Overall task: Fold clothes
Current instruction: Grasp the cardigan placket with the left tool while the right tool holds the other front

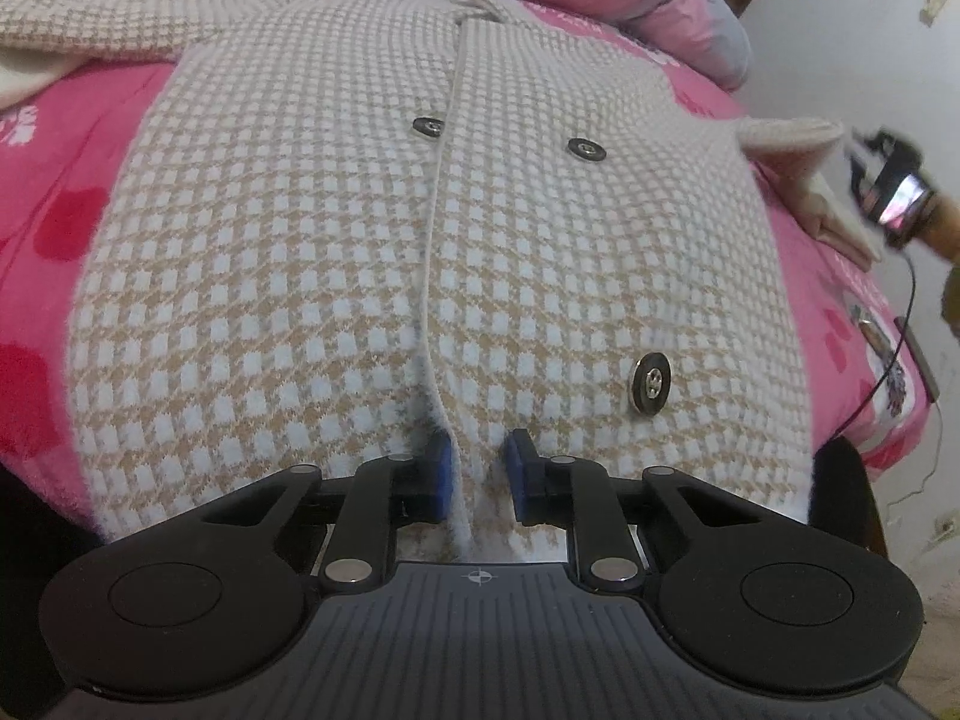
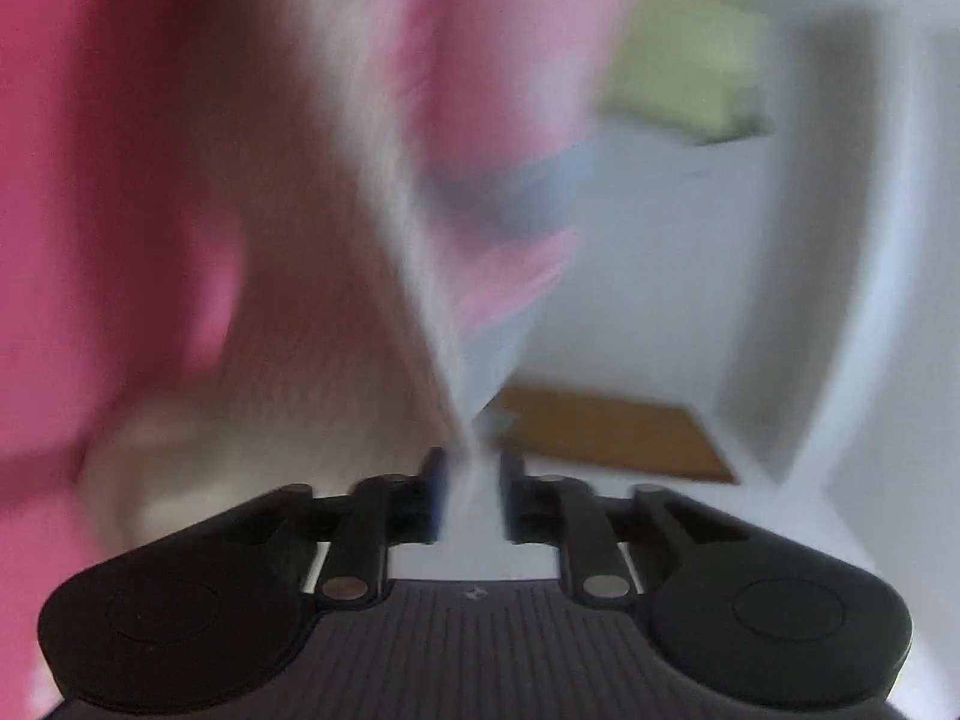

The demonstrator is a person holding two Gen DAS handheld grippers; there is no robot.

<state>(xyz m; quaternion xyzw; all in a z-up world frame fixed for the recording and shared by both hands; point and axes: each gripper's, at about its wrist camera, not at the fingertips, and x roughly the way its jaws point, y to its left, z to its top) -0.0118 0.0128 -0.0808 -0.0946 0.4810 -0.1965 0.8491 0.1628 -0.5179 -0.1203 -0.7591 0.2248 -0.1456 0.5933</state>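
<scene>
**Spotter:** So, where does the coat sit from your left tool?

**Me:** Right in front of it. The checked coat (image 1: pixel 420 240) lies flat on the pink bed (image 1: pixel 66 276), long axis running from the bottom centre of the left wrist view up to the collar at top centre. My left tool (image 1: pixel 477 483) is at the hem, narrow, its blue pads (image 1: pixel 441 468) either side of the front placket edge. I can't tell whether they are pinching it yet.

**Spotter:** And the right?

**Me:** My right tool (image 1: pixel 888 192) shows at the right edge of that view, by the coat's pale sleeve (image 1: pixel 792 138). In its own view, pale cloth runs up from between the narrow jaws; I judge it a grip.

**Spotter:** Anything unclear?

**Me:** That view is smeared, so the cloth is hard to identify. The other sleeve is cut off at the upper left.
</scene>
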